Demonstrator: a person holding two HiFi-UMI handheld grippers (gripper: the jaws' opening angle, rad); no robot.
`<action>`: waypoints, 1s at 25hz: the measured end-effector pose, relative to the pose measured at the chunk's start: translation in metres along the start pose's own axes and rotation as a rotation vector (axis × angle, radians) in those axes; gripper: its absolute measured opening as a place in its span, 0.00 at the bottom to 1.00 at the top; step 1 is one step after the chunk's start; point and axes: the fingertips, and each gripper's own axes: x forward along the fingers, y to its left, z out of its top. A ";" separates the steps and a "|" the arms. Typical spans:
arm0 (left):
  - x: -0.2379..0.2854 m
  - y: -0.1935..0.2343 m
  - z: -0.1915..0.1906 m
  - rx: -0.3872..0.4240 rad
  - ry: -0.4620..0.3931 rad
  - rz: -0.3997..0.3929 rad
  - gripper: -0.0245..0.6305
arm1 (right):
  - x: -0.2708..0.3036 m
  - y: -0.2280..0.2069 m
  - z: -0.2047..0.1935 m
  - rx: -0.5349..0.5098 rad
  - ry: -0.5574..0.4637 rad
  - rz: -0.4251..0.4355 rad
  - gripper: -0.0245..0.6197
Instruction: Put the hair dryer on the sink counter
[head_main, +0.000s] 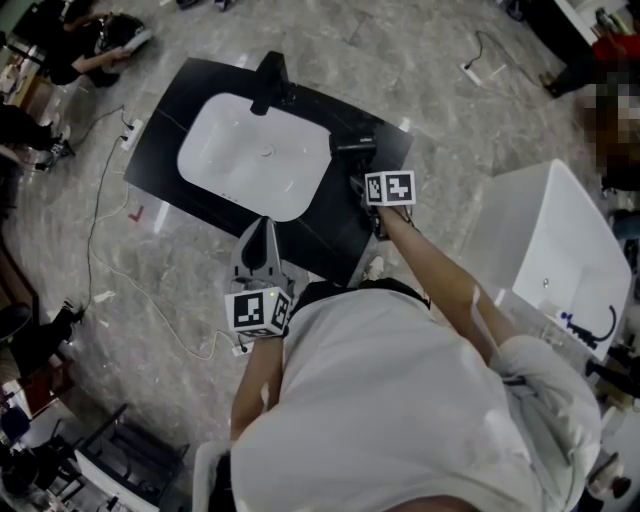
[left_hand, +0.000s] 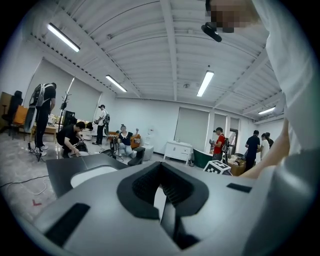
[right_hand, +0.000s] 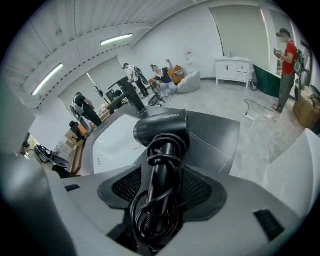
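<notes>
Dryer (right_hand: 162, 131), black, barrel print illegible: frame centre, on worktop (right_hand: 215, 135), handle between spread right tool (right_hand: 161, 182). Left tool (left_hand: 162, 187) pressed together, empty.

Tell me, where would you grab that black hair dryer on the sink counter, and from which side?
Take the handle: straight and slim, unlike the fat barrel. The hair dryer lies on the counter, handle pointing towards the person, so come from that near side, as the open right gripper does, jaws either side of it.
</notes>
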 end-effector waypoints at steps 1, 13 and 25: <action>0.000 -0.002 0.000 0.002 -0.003 -0.004 0.04 | -0.003 0.000 0.001 -0.008 -0.008 -0.005 0.44; -0.002 -0.025 -0.001 0.014 -0.021 -0.041 0.04 | -0.057 0.019 -0.001 -0.137 -0.129 0.041 0.15; -0.009 -0.045 0.009 0.061 -0.049 -0.037 0.04 | -0.123 0.053 0.026 -0.221 -0.323 0.168 0.11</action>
